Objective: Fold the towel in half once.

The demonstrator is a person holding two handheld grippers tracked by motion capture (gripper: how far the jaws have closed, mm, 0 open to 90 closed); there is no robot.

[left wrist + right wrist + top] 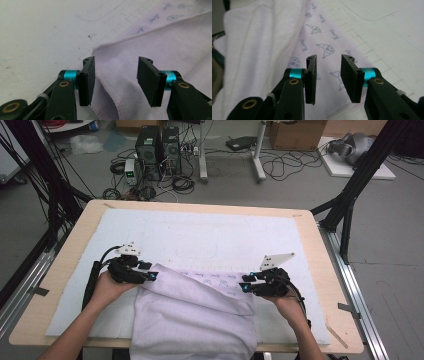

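A pale lilac towel (195, 315) lies folded on the white mat (200, 235), hanging over the table's near edge. A printed layer (220, 281) peeks out beyond the fold. My left gripper (152, 276) sits at the towel's upper left corner. In the left gripper view its jaws (116, 80) stand open, with the stitched hem (105, 75) of the towel lying loose between them. My right gripper (245, 287) is at the towel's right edge. It (328, 77) is open above the printed cloth (322, 47), and nothing is pinched.
The wooden table (320, 270) carries the mat, which has faint drawn outlines (195, 252) at its middle. Beyond the table, computer towers (157, 147), cables and a cardboard box (297, 132) sit on the floor. Black frame struts (350, 195) stand at both sides.
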